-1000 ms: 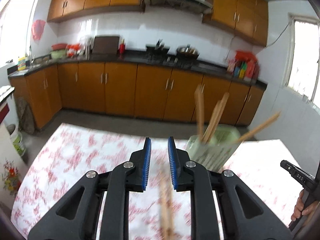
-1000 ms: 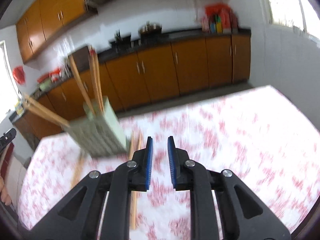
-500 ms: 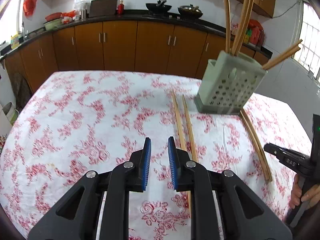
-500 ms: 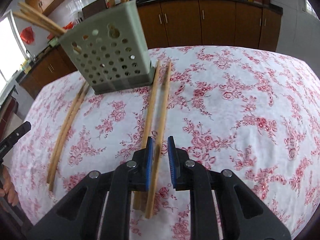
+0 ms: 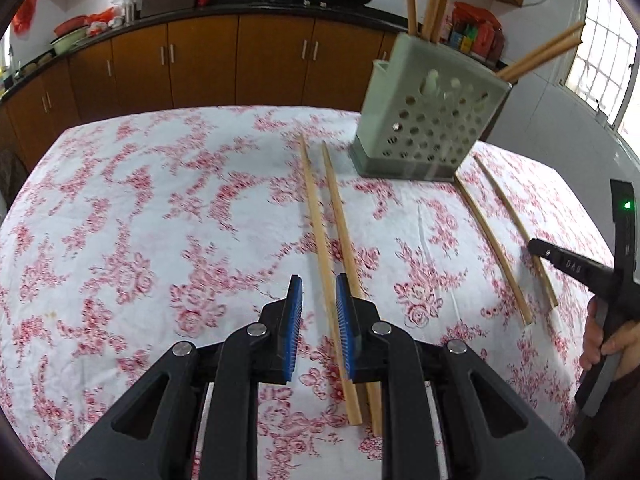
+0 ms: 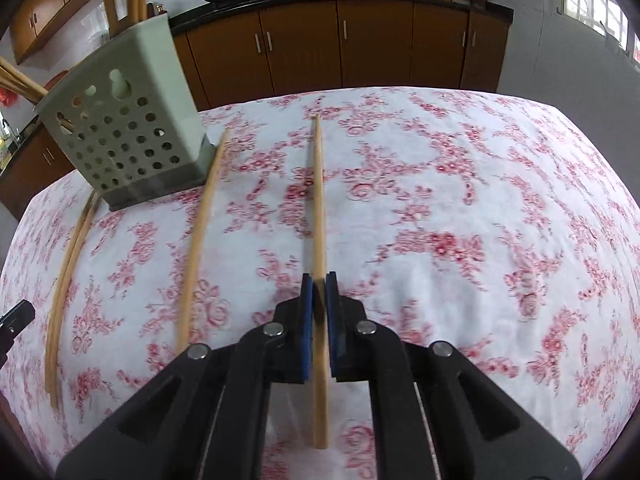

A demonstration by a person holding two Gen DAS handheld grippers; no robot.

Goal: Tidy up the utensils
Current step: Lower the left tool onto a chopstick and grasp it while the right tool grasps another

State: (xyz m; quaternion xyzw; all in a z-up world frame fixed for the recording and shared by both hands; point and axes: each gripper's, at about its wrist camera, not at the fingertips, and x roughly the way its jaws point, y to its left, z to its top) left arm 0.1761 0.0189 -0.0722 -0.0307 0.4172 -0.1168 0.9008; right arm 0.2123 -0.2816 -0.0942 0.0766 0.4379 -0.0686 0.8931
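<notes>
A pale green perforated utensil holder (image 5: pixel 430 120) stands on the floral tablecloth with several chopsticks upright in it; it also shows in the right wrist view (image 6: pixel 128 136). Loose wooden chopsticks lie on the cloth. My left gripper (image 5: pixel 319 312) is open, low over the cloth, with one chopstick (image 5: pixel 316 216) lying between its fingers and a second chopstick (image 5: pixel 340 216) just right of it. My right gripper (image 6: pixel 319 300) is shut on a chopstick (image 6: pixel 318 200) that points away from me. Another chopstick (image 6: pixel 200 232) lies to its left.
Two more chopsticks (image 5: pixel 496 240) lie right of the holder, seen as a curved pair (image 6: pixel 68 280) in the right wrist view. The right gripper's body and the hand (image 5: pixel 608 336) sit at the table's right edge. Brown kitchen cabinets (image 5: pixel 240 60) stand beyond the table.
Both grippers dropped from facing the kitchen to low over the table. My right gripper closed on one chopstick and drew it right, away from its neighbour. My left gripper moved over the chopstick pair.
</notes>
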